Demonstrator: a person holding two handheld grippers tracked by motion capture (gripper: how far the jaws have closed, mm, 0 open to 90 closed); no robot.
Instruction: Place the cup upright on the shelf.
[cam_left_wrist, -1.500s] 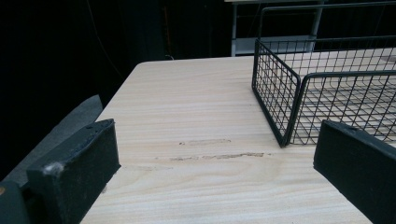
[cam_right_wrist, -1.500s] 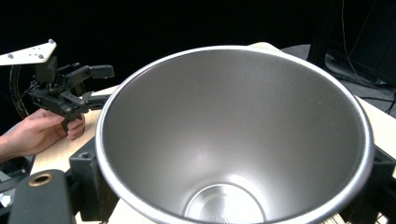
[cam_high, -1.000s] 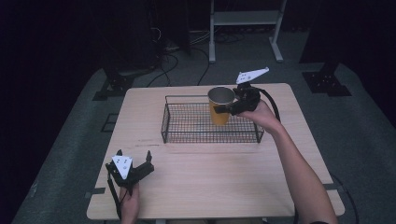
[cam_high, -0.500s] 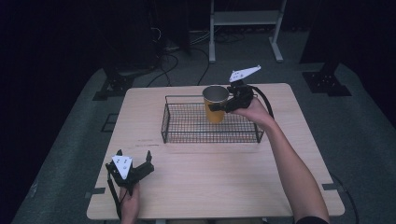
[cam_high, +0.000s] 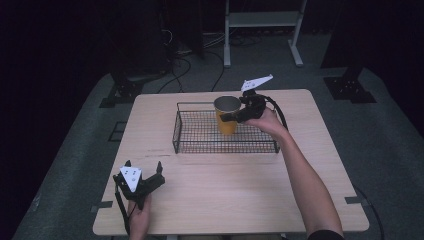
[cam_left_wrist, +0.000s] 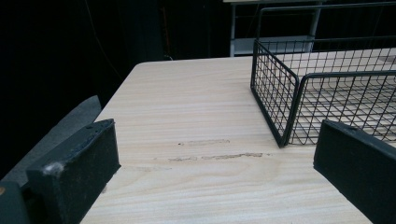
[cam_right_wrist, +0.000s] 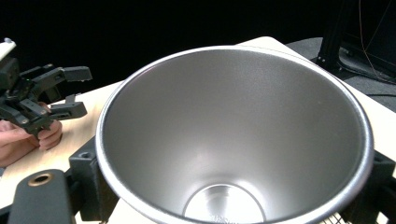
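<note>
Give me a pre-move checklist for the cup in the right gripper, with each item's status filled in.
1. Grip: the right gripper is shut on the yellow metal cup with the silver inside, jaws on both sides of it. Ok.
2. Cup upright: its mouth faces up in the high view. Ok.
3. Cup contents: the silver inside looks empty in the right gripper view. Ok.
4. Black wire basket: the mesh floor that shows is bare. Ok.
5. Cup bottom clear of the basket floor: cannot tell.
6. Left gripper: open and holding nothing, near the table's front left, away from the basket. Ok.
</note>
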